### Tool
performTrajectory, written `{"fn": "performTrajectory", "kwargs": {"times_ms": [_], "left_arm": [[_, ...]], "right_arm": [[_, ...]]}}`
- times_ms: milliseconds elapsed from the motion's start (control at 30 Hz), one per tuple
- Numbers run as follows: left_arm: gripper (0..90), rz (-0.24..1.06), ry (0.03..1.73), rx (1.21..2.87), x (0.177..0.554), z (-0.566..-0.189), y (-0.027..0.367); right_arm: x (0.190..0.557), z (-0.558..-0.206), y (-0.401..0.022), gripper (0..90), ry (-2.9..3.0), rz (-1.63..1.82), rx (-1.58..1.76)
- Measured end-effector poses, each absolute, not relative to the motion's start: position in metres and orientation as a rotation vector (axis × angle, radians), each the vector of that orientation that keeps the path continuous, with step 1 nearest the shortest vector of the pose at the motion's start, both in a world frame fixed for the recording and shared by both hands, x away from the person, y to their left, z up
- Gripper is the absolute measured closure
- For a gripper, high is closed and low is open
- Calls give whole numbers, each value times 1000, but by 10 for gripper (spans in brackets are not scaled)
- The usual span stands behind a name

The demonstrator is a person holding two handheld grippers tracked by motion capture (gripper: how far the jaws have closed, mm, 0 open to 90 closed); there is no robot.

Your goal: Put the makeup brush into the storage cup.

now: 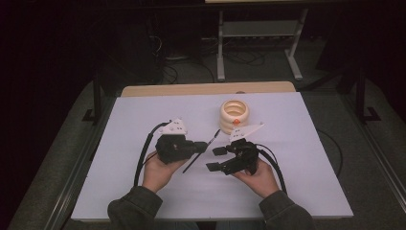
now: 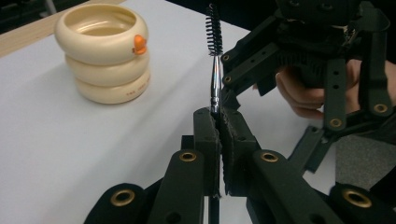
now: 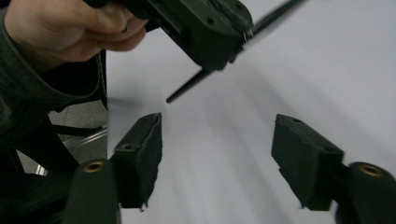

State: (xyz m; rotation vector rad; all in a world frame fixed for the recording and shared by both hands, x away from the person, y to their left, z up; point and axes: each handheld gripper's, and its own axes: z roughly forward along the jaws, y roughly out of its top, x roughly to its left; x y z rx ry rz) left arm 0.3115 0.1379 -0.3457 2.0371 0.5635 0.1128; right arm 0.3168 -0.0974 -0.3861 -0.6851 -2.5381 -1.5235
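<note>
Left gripper clamps a mascara wand over the white worktop, right gripper open beside it

High view: left gripper has its fingers pinched on the thin black mascara wand, slanting above the worktop; right gripper just beside it, fingers apart with nothing between; cream stacked-ring pot farther back. Left gripper view: fingers squeezed on the wand's metal stem, bristle tip up, pot at left, right gripper close behind. Right gripper view: fingers moderately wide, empty; left gripper and wand handle ahead, blurred
</note>
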Motion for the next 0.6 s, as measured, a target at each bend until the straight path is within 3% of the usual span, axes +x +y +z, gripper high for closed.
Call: {"fn": "performTrajectory", "kwargs": {"times_ms": [600], "left_arm": [[859,98,569,1980,306,-354,125]], "right_arm": [[322,-393,-90,566,-2490,-1520,-664]]}}
